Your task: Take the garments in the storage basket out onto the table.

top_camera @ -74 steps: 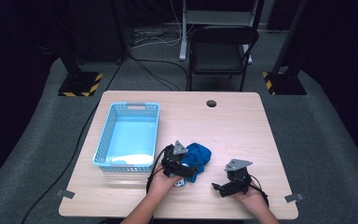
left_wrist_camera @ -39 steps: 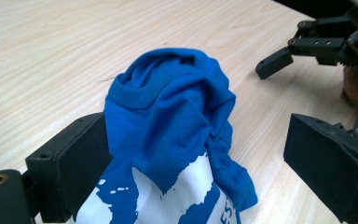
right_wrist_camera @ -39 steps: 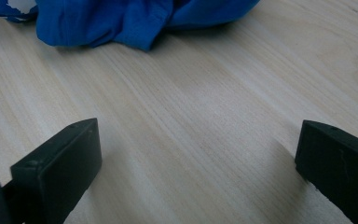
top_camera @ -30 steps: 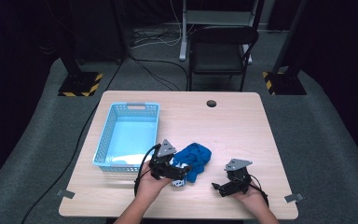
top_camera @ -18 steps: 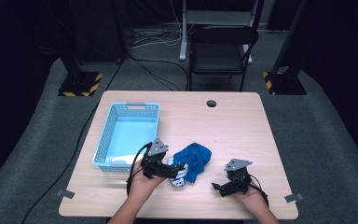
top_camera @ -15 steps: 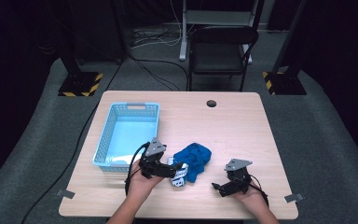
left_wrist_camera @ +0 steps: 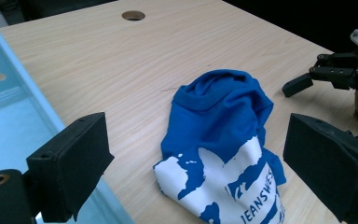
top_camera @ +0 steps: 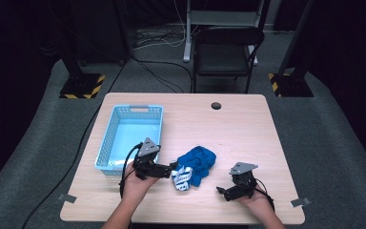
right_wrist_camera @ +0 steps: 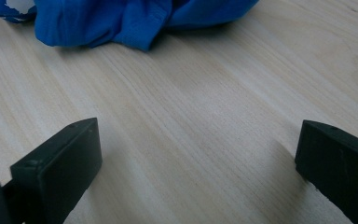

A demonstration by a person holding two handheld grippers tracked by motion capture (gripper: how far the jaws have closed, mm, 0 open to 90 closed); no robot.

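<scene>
My left gripper (top_camera: pixel 171 168) wide open, empty, just beside crumpled blue shirt (top_camera: pixel 196 164). Right gripper (top_camera: pixel 223 191) open, empty. Risk: shallow pinch slips off loose folds; basket (top_camera: pixel 106 157) close behind.

our left gripper (top_camera: pixel 171 168) drawn back leftward off the blue shirt (top_camera: pixel 196 165), nearer the basket (top_camera: pixel 106 164), jaws now empty

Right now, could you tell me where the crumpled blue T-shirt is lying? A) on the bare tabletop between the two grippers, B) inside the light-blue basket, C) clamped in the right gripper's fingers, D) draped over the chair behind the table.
A: the blue T-shirt lies bunched on the wooden table, beside the basket, with the left gripper and right gripper open on either side.
</scene>
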